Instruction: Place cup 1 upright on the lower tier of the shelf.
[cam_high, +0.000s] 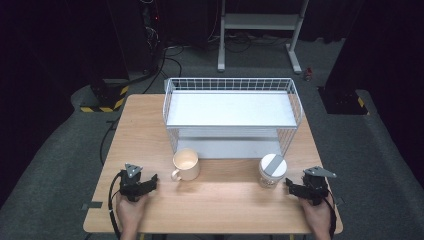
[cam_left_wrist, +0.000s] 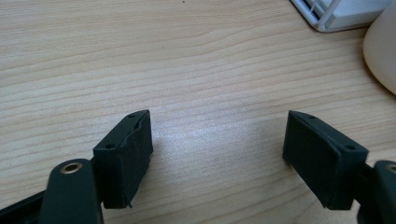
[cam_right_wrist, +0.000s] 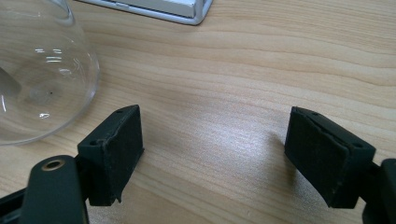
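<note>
At the bottom of the high view, the left tool (cam_high: 150, 182) and the right tool (cam_high: 292, 187) rest low on the worktop (cam_high: 225, 200), both released, nothing between their jaws. Just beyond, left of centre, stands the cream mug (cam_high: 186, 165); right of centre stands the glass jar (cam_high: 271, 171) with a grey lid, probably empty. Behind them sits the white wire rack (cam_high: 232, 112). This looks like the opening reach: each tool must advance and straddle its vessel before clenching.

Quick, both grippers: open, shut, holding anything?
Left hand-held gripper: open, nothing between the jaws, beside the mug.
Right hand-held gripper: open, nothing held, beside the jar.
</note>
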